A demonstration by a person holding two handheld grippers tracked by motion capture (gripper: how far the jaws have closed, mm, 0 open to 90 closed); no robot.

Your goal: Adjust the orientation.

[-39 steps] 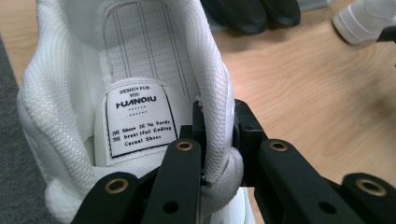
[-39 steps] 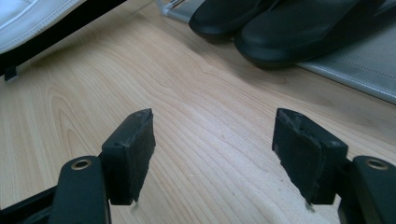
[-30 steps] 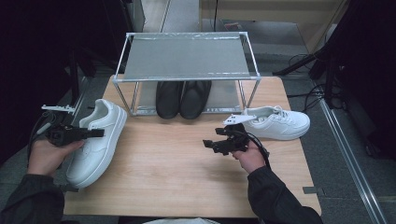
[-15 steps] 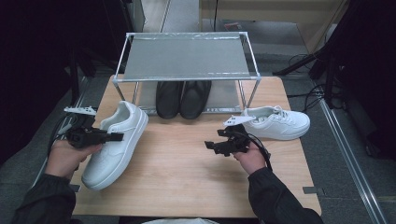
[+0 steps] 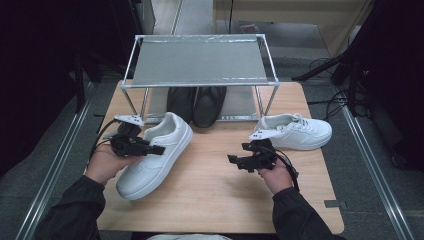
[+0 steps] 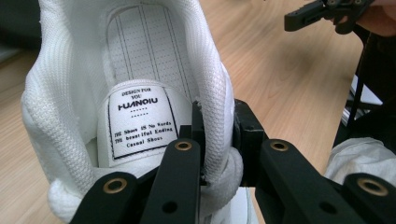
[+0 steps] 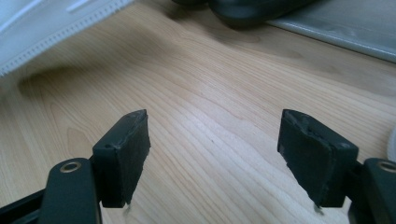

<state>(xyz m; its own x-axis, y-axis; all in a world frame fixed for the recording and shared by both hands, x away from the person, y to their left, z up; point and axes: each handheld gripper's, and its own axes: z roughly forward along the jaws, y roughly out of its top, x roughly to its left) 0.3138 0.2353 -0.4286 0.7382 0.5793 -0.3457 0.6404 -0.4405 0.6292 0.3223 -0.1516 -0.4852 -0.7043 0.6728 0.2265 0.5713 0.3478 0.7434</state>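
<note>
we see the silver wire-frame metal shelf rack (image 5: 200,62) at the wooden table's (image 5: 210,185) far edge | white leather sneaker (image 5: 157,152) front-left of the rack, collar pinched by our left gripper (image 5: 150,149) | right gripper (image 5: 239,161) front-right of the rack, jaws spread, bare wood beneath

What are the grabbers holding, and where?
The left gripper pinches the white shoe by its heel collar. The right gripper holds nothing.
</note>
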